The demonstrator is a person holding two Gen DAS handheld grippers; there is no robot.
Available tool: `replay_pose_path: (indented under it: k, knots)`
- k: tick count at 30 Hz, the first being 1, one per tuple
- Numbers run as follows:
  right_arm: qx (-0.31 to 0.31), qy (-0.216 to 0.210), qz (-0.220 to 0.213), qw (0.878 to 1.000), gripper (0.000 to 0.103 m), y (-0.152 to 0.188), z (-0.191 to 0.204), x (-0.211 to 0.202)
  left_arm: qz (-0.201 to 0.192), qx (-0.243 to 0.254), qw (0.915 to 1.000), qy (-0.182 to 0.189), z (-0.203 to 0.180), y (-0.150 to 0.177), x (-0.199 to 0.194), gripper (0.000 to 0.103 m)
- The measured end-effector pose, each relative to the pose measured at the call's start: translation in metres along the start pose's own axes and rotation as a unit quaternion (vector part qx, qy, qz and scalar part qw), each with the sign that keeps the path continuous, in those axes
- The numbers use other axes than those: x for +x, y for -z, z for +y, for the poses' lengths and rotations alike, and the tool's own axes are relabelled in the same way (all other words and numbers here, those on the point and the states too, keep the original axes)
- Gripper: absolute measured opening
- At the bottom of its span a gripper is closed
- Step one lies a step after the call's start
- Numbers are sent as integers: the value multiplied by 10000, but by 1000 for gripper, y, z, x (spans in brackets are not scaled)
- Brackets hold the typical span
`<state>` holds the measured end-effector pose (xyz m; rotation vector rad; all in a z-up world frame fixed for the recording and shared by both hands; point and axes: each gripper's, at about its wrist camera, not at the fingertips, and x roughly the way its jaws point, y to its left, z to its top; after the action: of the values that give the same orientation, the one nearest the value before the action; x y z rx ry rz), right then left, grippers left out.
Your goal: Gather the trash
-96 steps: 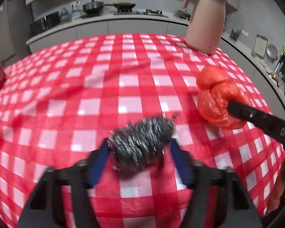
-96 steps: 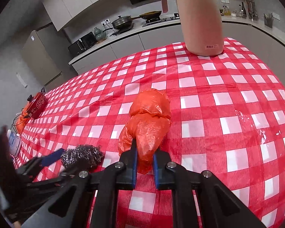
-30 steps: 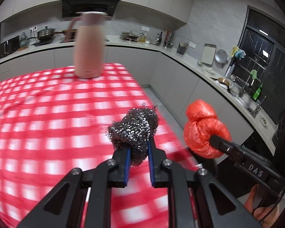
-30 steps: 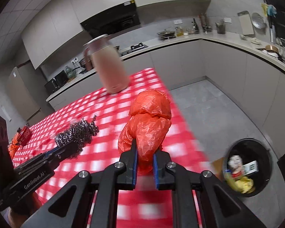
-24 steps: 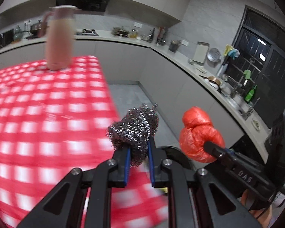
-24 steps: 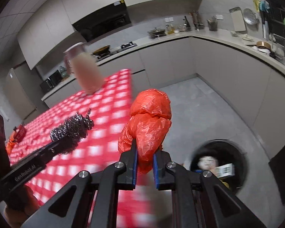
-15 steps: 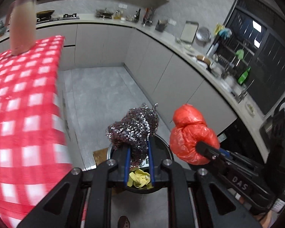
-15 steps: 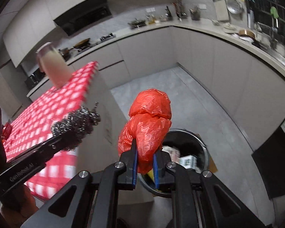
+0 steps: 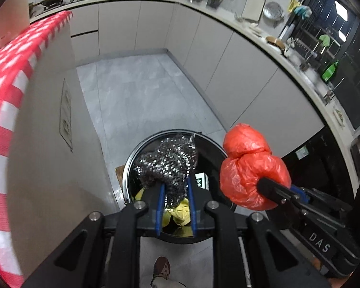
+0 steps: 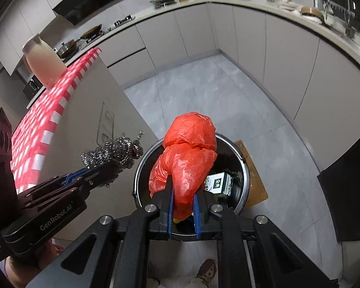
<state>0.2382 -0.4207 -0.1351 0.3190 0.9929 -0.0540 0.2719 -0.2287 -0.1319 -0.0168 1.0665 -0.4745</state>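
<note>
Trash poised over round black bin (image 10: 244, 168)

Left claw (image 9: 174, 193) pinching wiry steel scourer (image 9: 168, 159); right claw (image 10: 182, 193) clamping crinkled orange bag (image 10: 187, 153); boxed carton (image 10: 218, 183) clearer from right view.

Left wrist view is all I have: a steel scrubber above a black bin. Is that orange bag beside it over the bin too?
Observer: It seems so. In the right wrist view the orange bag hangs straight in front of the bin opening.
Operator: How is it held?
Observer: The right gripper has its jaws pinched on the bag's lower end, between blue pads.
Operator: Anything around the bin?
Observer: A wooden board lies on the floor against its right side.
</note>
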Motion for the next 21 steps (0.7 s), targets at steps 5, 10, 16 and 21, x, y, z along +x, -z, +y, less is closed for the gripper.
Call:
replay_pose_path:
  k: [5,10,16,21]
  knots:
    - [-32,240,232,9994,63,2,-13,23,311,-146,9991,-256,-4,0,22,56]
    - [81,183,-99,9998,63,0,-25,8,253,-82,9988,-410,-16,-9,18,62]
    - [221,7,-216,9995,63,-5,-37,-22,-44,-258,9977,-626,-22,-11,-29,62]
    - [-79,-170,-263,9995,63,-15,-15,-48,-435,-434,9944,-854,-18,-7,-85,66]
